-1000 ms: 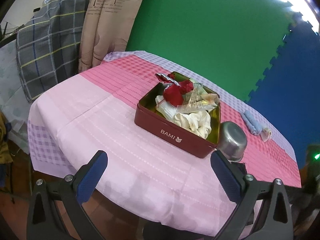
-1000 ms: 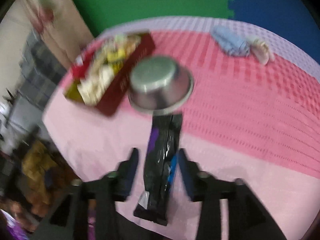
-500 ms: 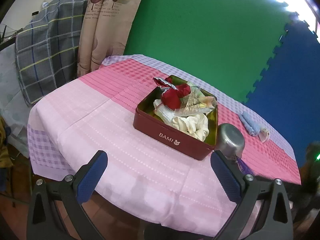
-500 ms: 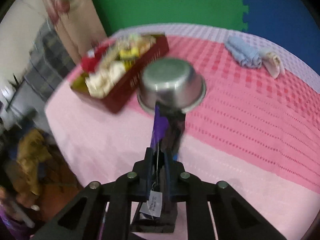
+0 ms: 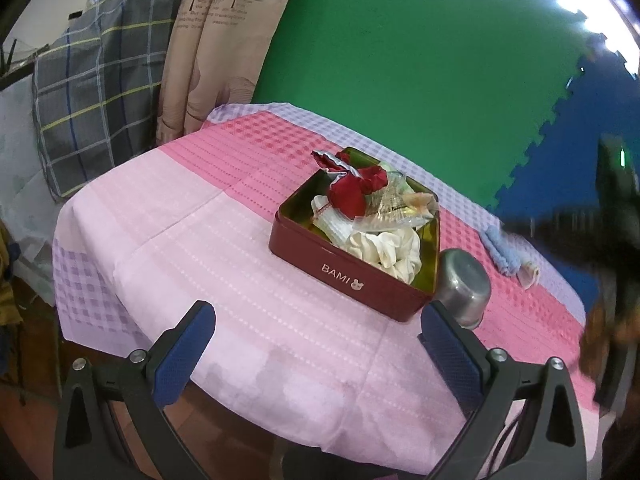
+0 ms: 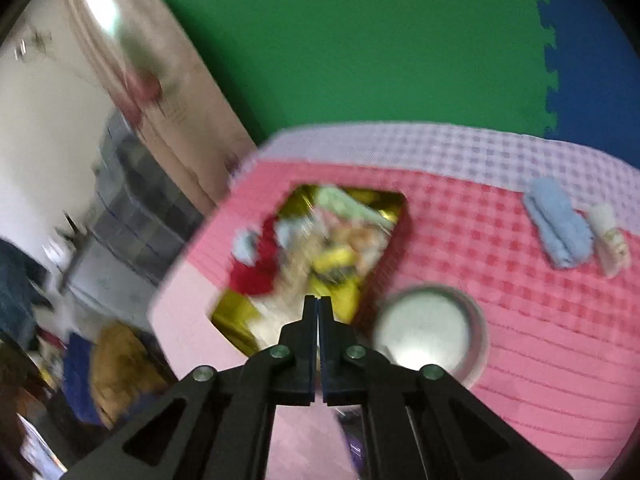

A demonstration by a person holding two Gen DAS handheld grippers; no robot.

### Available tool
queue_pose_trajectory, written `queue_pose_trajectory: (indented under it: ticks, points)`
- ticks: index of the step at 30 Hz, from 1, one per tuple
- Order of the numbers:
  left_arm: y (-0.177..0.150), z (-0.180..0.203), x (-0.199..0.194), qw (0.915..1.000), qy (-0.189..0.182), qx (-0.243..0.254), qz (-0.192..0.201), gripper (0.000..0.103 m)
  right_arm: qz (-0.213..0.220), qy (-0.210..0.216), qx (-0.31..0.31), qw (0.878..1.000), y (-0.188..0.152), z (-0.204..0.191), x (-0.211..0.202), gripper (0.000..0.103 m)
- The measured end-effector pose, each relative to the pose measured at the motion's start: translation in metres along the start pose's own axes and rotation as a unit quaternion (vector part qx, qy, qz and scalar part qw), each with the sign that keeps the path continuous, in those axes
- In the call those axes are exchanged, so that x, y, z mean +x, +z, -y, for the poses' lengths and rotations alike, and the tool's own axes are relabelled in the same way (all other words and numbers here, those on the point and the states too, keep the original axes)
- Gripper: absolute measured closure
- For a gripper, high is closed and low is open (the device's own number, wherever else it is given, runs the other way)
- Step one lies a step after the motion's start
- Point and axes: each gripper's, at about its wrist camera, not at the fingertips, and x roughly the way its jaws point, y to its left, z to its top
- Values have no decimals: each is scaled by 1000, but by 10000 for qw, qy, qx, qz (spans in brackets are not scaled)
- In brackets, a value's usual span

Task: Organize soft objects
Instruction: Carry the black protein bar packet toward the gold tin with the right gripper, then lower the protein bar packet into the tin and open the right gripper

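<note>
A dark red tin marked BAMI (image 5: pixel 344 276) stands on the pink tablecloth, filled with several soft items: red cloth (image 5: pixel 352 194), white cloth (image 5: pixel 384 246) and clear wrappers. In the blurred right wrist view the tin (image 6: pixel 394 236) lies just ahead. My left gripper (image 5: pixel 316 344) is open and empty, low at the table's near edge. My right gripper (image 6: pixel 318 304) is shut, raised above the table near the tin; a purple scrap shows below its jaws. A folded blue cloth (image 6: pixel 558 228) and a small white roll (image 6: pixel 610 236) lie at the far right.
An upturned steel bowl (image 5: pixel 464 286) sits right beside the tin; it also shows in the right wrist view (image 6: pixel 428 332). Green and blue foam mats form the back wall. Curtains and a plaid cloth (image 5: pixel 96 100) hang at the left. The tablecloth (image 5: pixel 200 240) drapes over the near edge.
My right gripper closed on the dark packet, then lifted and swung left toward the tin; the packet is now mostly out of sight. The left gripper stayed nearly still.
</note>
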Motion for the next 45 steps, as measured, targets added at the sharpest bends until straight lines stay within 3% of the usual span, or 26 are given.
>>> queue_pose_trajectory:
  ticks: [1, 3, 6, 10, 12, 13, 15, 17, 20, 23, 27, 31, 36, 45]
  points:
    - [1, -1, 0, 10000, -28, -35, 15, 1, -331, -229, -173, 9990, -12, -1, 5, 75]
    - [0, -2, 1, 10000, -24, -32, 16, 1, -857, -591, -486, 9934, -47, 1, 10, 51]
    - [-1, -4, 5, 9999, -48, -92, -134, 1, -1447, -989, -995, 9795, -105, 0, 27, 50]
    - [-2, -4, 1, 9998, -106, -173, -80, 1, -1751, -1060, -1208, 9714, -134, -2, 50, 48]
    - [-2, 0, -2, 9999, -65, -99, -6, 1, -1552, -1311, -1879, 9609, -145, -16, 55, 56]
    - [-2, 1, -2, 10000, -63, -65, 17, 1, -1509, -1268, -1890, 9620, -146, -16, 54, 67]
    - [-2, 4, -3, 10000, -32, 25, 50, 1, -1475, -1178, -1896, 9635, -142, -13, 49, 79]
    - [-2, 5, -5, 9999, -26, 86, 82, 1, -1372, -1112, -1784, 9680, -137, -7, 41, 79]
    - [-2, 5, -6, 9998, -5, 108, 139, 1, -1015, -599, -1188, 9859, -116, 1, 17, 79]
    - [-2, 5, -2, 9999, -3, 104, 73, 1, -526, -195, -564, 9968, -75, 5, -6, 79]
    - [-2, 4, 0, 9999, 69, 134, 17, 1, -175, 204, -29, 9996, -16, 3, 2, 79]
    - [-2, 5, 0, 9998, 122, 162, 51, 1, -178, 155, 183, 9996, 20, -5, 39, 79]
    - [-3, 6, 2, 9996, 152, 236, 11, 1, -80, -256, 505, 9984, 50, -3, 87, 79]
    - [-2, 9, 3, 9990, 239, 379, 55, 1, -89, -592, 1118, 9919, 56, 17, 132, 79]
